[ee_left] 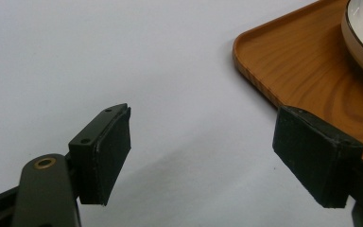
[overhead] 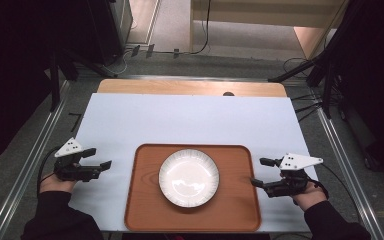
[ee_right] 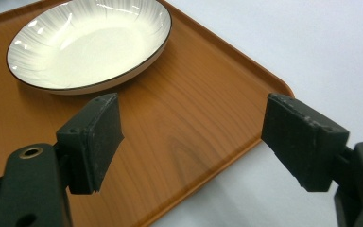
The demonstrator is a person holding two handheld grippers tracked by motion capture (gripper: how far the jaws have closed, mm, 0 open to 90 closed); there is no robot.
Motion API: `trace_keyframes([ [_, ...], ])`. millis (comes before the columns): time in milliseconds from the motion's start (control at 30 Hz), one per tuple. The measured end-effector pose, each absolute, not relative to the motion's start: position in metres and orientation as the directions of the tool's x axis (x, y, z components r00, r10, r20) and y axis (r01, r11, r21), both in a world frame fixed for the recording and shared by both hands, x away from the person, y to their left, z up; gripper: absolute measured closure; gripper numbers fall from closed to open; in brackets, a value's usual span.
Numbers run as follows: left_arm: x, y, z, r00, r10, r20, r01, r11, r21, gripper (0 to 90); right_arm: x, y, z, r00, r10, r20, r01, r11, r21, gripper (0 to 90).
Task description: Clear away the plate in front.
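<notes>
A rectangular wooden tray with rounded corners and a low raised rim is lying on the white sheet that is covering the table, at the sheet's near edge and roughly centred across it. This tray is serving as the landmark for all positions below.

A round white shallow plate with a thin dark rim line and faint radial ribbing is sitting flat on the tray, about central and nearer the tray's far edge than its near edge. Nothing is resting in the plate.

The left gripper is hovering just off the tray's left edge, over bare white sheet, jaws pointing toward the tray. Its jaws are standing spread wide, with nothing between them. In the left gripper view, the gripper is showing one black pad over the sheet and the other pad overlapping the tray's near-left corner; whether that pad is touching the wood cannot be told.

The right gripper is sitting at the tray's right edge, jaws pointing inward toward the plate. These jaws are also spread wide and gripping nothing. In the right gripper view, the gripper is looking across the tray's rim: one pad is hanging over the tray's wood, the other over the white sheet just outside the rim. The plate is lying beyond the jaws, apart from both pads.

The person's dark-sleeved forearms are coming in from below the tray on either side.
</notes>
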State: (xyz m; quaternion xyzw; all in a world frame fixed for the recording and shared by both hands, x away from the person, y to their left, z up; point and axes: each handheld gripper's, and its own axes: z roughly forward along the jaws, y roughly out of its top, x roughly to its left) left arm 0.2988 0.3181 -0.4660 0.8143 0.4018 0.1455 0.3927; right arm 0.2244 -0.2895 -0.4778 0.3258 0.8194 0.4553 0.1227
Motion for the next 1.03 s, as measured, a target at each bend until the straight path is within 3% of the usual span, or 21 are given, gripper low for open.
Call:
trace_keyframes([
  [1033, 0.3003, 0.3139, -0.4709, 0.649, 0.755, -0.094, 0.566, -0.397, 0.723, 19.7, 0.2239, -0.2895, -0.4783, -0.759, 0.643, 0.099, 0.429, 0.38, 0.82, 21.7],
])
